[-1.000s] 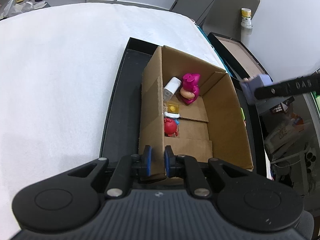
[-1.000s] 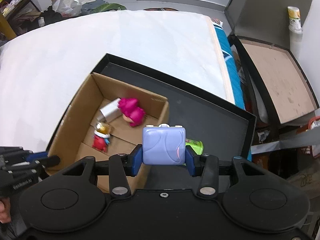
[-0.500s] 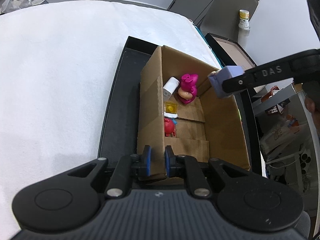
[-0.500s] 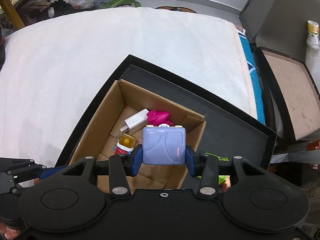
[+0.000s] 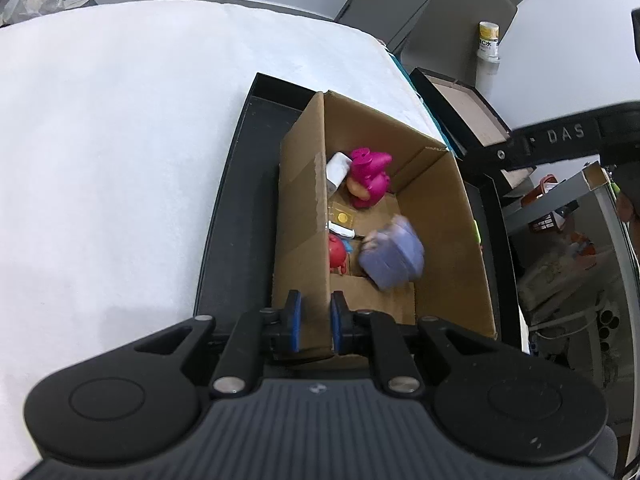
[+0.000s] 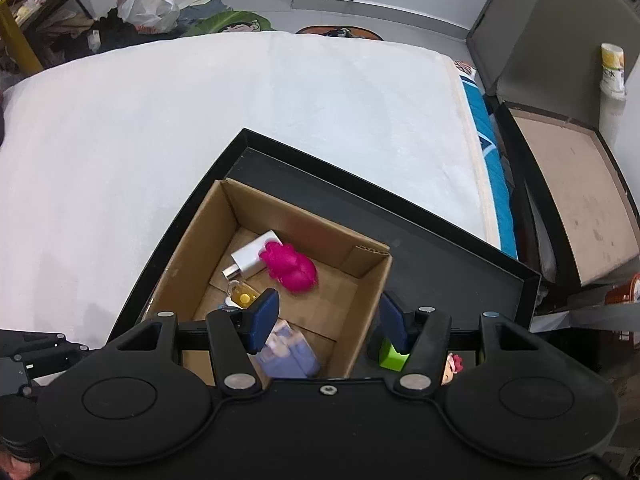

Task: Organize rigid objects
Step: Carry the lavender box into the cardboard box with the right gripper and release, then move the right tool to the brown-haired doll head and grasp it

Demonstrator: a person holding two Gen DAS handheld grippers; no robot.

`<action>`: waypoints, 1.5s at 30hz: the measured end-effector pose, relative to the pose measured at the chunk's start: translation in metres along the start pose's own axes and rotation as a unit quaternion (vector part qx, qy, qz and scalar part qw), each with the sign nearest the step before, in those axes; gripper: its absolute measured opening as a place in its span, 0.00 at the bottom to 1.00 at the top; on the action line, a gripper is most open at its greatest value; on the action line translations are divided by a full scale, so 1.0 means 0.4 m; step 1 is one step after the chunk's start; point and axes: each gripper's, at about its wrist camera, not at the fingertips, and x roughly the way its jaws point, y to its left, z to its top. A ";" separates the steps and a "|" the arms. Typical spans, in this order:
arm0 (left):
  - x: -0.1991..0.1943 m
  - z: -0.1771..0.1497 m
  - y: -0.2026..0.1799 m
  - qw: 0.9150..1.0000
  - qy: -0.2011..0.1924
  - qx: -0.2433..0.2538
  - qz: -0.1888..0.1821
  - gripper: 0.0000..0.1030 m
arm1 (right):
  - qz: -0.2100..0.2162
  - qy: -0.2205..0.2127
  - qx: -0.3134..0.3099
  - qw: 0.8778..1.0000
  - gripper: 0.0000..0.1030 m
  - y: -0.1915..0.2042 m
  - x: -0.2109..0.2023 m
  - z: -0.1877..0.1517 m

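A cardboard box [image 5: 440, 240] stands in a black tray [image 5: 240, 220]. My left gripper [image 5: 314, 322] is shut on the box's near wall. Inside lie a magenta toy [image 5: 368, 178], a white charger [image 5: 338, 166], a small yellow piece [image 5: 342, 216] and a red toy [image 5: 337, 252]. A purple suitcase toy [image 5: 392, 256], blurred, is down in the box beside them. My right gripper [image 6: 328, 316] hangs over the box [image 6: 368, 280], its jaws opening with nothing between them. The purple suitcase toy [image 6: 288, 352] shows below its left finger.
A green block [image 6: 392, 356] and a small figure [image 6: 452, 362] lie in the black tray [image 6: 440, 272] right of the box. White bedding [image 6: 240, 120] spreads behind and to the left. An open dark case [image 6: 572, 200] stands off the right edge.
My right gripper moved over the box, opened and let go of the purple suitcase toy, which dropped into the box. My left gripper kept its hold on the box wall.
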 end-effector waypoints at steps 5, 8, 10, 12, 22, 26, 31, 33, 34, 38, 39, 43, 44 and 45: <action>-0.002 -0.001 -0.004 1.000 0.000 0.002 0.005 0.13 | 0.003 0.002 0.011 1.000 0.62 -0.026 0.001 -0.022; -0.002 0.000 -0.008 1.000 -0.001 0.004 0.008 0.13 | -0.002 -0.003 0.011 1.000 0.75 -0.037 -0.006 -0.036; -0.001 -0.001 -0.011 1.000 -0.001 0.005 0.009 0.13 | -0.007 -0.009 0.008 1.000 0.75 -0.048 -0.013 -0.045; -0.002 -0.001 -0.012 1.000 -0.001 0.005 0.010 0.13 | -0.005 -0.009 0.014 1.000 0.75 -0.064 -0.016 -0.053; 0.001 -0.002 -0.020 1.000 -0.001 0.007 0.019 0.13 | -0.005 -0.007 0.040 0.999 0.75 -0.144 -0.016 -0.090; 0.004 -0.002 -0.022 1.000 0.000 0.007 0.022 0.13 | -0.001 -0.006 0.047 0.999 0.76 -0.171 -0.009 -0.106; 0.005 -0.002 -0.023 1.000 0.001 0.009 0.027 0.13 | 0.007 -0.006 0.061 0.998 0.75 -0.214 0.008 -0.130; 0.006 0.000 -0.023 1.000 0.001 0.009 0.030 0.13 | 0.010 -0.007 0.074 0.997 0.75 -0.234 0.016 -0.140; 0.007 0.000 -0.024 0.999 0.001 0.009 0.030 0.13 | 0.012 -0.007 0.082 0.997 0.74 -0.244 0.022 -0.144; 0.008 0.001 -0.028 0.999 0.001 0.010 0.035 0.13 | 0.009 -0.011 0.126 0.992 0.67 -0.288 0.046 -0.163; 0.009 0.000 -0.030 0.999 0.001 0.010 0.036 0.13 | 0.009 -0.011 0.140 0.990 0.66 -0.300 0.053 -0.169; 0.012 0.000 -0.033 0.999 0.001 0.010 0.041 0.13 | 0.011 -0.012 0.186 0.982 0.59 -0.341 0.081 -0.191; 0.014 0.000 -0.034 0.999 0.002 0.010 0.042 0.13 | 0.012 -0.011 0.195 0.981 0.57 -0.350 0.088 -0.197; 0.015 0.001 -0.034 0.999 0.002 0.010 0.043 0.13 | 0.015 -0.009 0.204 0.979 0.55 -0.359 0.096 -0.202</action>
